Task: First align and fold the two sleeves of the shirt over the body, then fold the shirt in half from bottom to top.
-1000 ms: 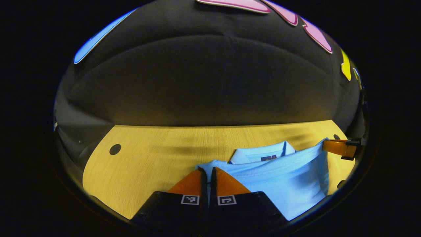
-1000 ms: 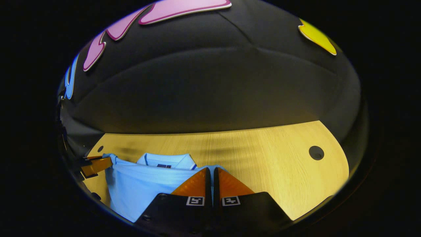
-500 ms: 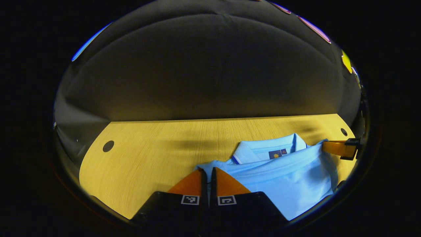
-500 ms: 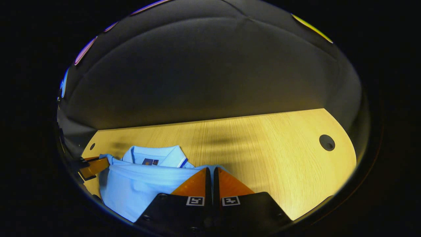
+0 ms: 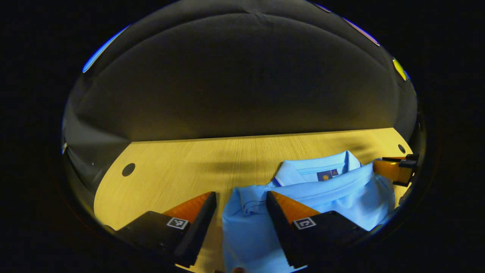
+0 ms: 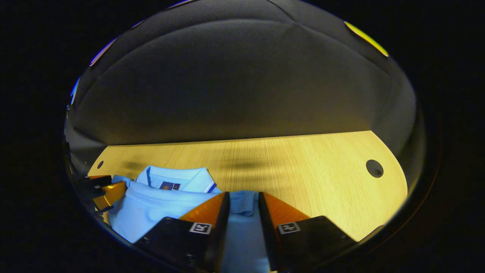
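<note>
Beneath both grippers lay the pale yellow wood-grain tabletop [image 5: 182,167], and on it the light blue short-sleeved polo shirt [image 5: 341,197], already doubled over, its hem edge brought up to sit just below the collar [image 5: 318,170].

From the left gripper [image 5: 241,199] the shirt spread ahead and to the right, a folded corner lying directly between the fingers; from the right gripper [image 6: 242,199] it spread ahead and to the left, again with a small turned-up corner of cloth between the fingers. The left gripper's fingers stood well apart, touching no cloth that could be seen. The right gripper's fingers stood parted too, though less widely, with blue fabric showing in the gap and neither finger pressing on it.

The shirt looked light, soft and limp (a knit, judging by the ribbed hem band), so it would probably sag and crease wherever it was not supported, and a single-layer pinch would likely let the under layers slide. The stitched hem corners seemed the firmest places to take hold, one per gripper, with the collar band as a stiffer alternative.

The small dark badge [image 5: 325,175] inside the collar lay uncovered, ahead and right of the left gripper.
</note>
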`<state>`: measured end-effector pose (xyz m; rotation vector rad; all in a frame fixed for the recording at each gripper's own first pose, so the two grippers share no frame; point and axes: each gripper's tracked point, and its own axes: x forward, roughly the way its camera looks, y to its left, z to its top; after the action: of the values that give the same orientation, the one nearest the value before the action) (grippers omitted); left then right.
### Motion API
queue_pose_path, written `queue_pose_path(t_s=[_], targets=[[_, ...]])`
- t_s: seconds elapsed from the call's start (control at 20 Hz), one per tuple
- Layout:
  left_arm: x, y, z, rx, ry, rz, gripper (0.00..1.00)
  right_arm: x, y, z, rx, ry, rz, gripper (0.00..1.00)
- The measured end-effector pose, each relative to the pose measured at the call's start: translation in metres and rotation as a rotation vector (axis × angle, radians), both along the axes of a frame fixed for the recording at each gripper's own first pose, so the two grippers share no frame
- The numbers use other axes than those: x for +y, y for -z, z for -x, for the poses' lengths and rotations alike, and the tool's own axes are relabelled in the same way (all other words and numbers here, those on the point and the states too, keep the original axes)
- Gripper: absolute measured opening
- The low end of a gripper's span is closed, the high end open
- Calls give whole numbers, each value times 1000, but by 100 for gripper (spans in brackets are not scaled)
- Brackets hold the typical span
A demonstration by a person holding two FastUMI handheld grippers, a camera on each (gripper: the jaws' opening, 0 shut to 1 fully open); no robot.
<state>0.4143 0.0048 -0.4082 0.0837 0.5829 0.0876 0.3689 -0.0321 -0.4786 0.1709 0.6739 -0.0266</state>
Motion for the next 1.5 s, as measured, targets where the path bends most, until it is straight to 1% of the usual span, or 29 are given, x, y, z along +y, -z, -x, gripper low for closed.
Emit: queue_pose_path(t_s=[0.05,0.1,0.15,0.2,0.3,0.35,0.45,0.55,0.65,0.75,0.85,0.95,1.1,1.2,1.35,1.5], targets=[[-1,-2,-1,-11,0,6,90,-1,-3,-1,-10,-1,6,52],[-3,-4,-1,-17,5,14,99,-1,-6,-4,-23,-2,4,60],[-4,-5,-1,-19,8,13,99,-1,-10,-5,-34,0,2,71],[-4,-7,-1,-21,8,10,99,-2,-13,-7,-42,5,1,71],[-7,-10,0,-25,11,20,99,-3,-18,-7,-53,7,-7,75],[-7,-13,1,-28,12,20,99,-3,-22,-6,-61,4,-6,79],[-9,-22,3,-41,12,20,99,-2,-31,-4,-85,-6,-2,82],[-12,-42,4,-62,17,29,99,-4,-51,1,-136,-8,7,83],[-14,-63,8,-123,13,19,99,-8,-77,8,-202,-5,23,84],[-14,-95,22,-197,14,-5,99,-12,-107,20,-267,2,30,84],[-22,-124,42,-251,32,-17,99,-14,-135,37,-321,5,21,84],[-31,-153,64,-305,47,-4,99,-15,-162,56,-369,-4,29,84],[-46,-202,105,-394,60,54,99,-13,-205,90,-437,-11,2,84],[-54,-236,139,-452,72,72,99,-12,-236,117,-481,-12,-14,84],[-66,-282,196,-542,97,72,99,-13,-275,158,-544,-33,-13,84],[-73,-311,257,-602,109,49,99,-2,-308,203,-601,-92,-12,85]])
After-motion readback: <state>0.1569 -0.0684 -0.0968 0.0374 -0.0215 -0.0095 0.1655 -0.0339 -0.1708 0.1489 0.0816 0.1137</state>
